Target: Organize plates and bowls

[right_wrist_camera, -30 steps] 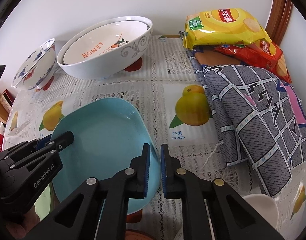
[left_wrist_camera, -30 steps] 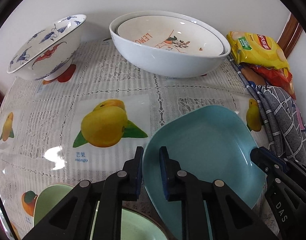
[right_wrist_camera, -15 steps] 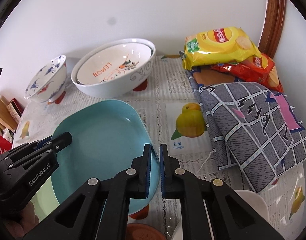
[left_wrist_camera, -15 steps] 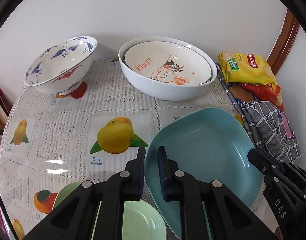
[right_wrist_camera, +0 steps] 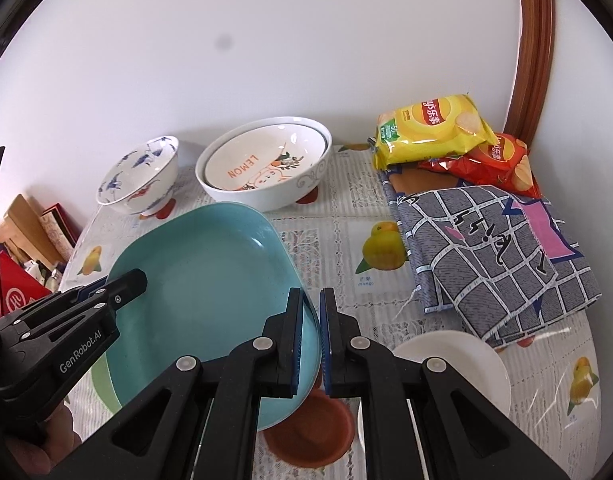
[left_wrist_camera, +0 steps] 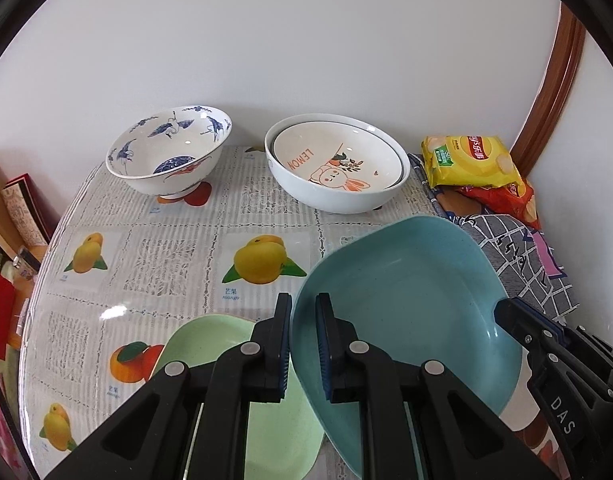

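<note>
I have the blue plate (left_wrist_camera: 406,300) clamped at opposite rims, left gripper (left_wrist_camera: 304,344) on its left edge and right gripper (right_wrist_camera: 311,336) on its right, held off the table and tilted. The green plate (left_wrist_camera: 210,340) lies below to the near left, closest to my left jaws.

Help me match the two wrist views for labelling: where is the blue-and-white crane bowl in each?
Left wrist view: the crane bowl is upper left of centre, left of the LEMON bowl.
Right wrist view: the crane bowl is at middle left, smaller, again left of the LEMON bowl.
Shared landmark: the LEMON bowl, just right of it in both.
</note>
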